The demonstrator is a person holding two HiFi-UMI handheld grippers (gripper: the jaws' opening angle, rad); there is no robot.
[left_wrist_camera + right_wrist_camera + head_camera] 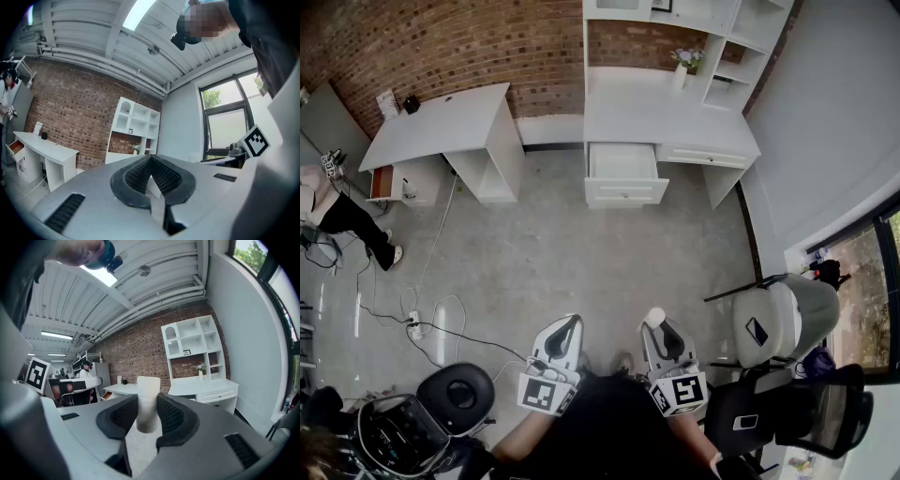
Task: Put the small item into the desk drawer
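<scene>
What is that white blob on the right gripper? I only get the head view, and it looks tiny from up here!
Observer: In the right gripper view it is the small item, a white cylinder standing upright. The right gripper has its jaws pressed on both sides of it.
Operator: Is the other one holding something too?
Observer: No. The left gripper view shows the left gripper with its jaws together and nothing between them.
Operator: What's up above us?
Observer: The right gripper view shows a ribbed white ceiling with a lit light strip.
</scene>
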